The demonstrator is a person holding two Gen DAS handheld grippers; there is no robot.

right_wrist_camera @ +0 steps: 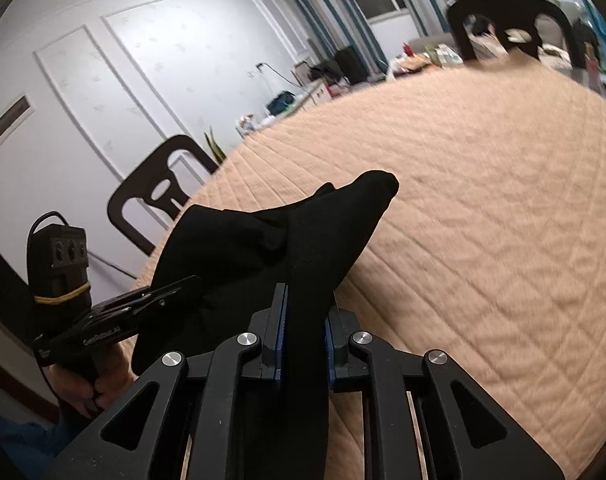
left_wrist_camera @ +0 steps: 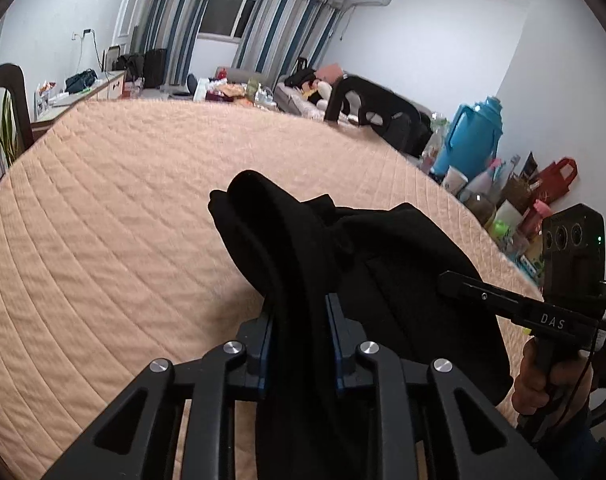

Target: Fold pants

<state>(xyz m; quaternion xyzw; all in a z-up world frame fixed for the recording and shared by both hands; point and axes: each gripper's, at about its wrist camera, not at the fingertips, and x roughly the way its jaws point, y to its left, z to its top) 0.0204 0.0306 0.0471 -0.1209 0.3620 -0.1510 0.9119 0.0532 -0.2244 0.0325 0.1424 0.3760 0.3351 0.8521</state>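
The black pants [left_wrist_camera: 303, 240] are lifted above the peach quilted table cover [left_wrist_camera: 123, 200]. My left gripper [left_wrist_camera: 299, 320] is shut on a bunch of the black fabric, which rises between its blue pads. In the right wrist view my right gripper [right_wrist_camera: 305, 316] is shut on another part of the pants [right_wrist_camera: 263, 240], whose tip sticks out forward. The right gripper also shows in the left wrist view [left_wrist_camera: 447, 280], at the right, its fingers reaching into the fabric. The left gripper shows at the left of the right wrist view [right_wrist_camera: 191, 284], touching the cloth.
The quilted cover [right_wrist_camera: 483, 200] spreads ahead of both grippers. Dark chairs stand at the table's far edge [left_wrist_camera: 367, 100] and left side [right_wrist_camera: 151, 192]. A blue thermos [left_wrist_camera: 471, 136] and bottles crowd the floor at the right. A sofa with clutter stands at the back.
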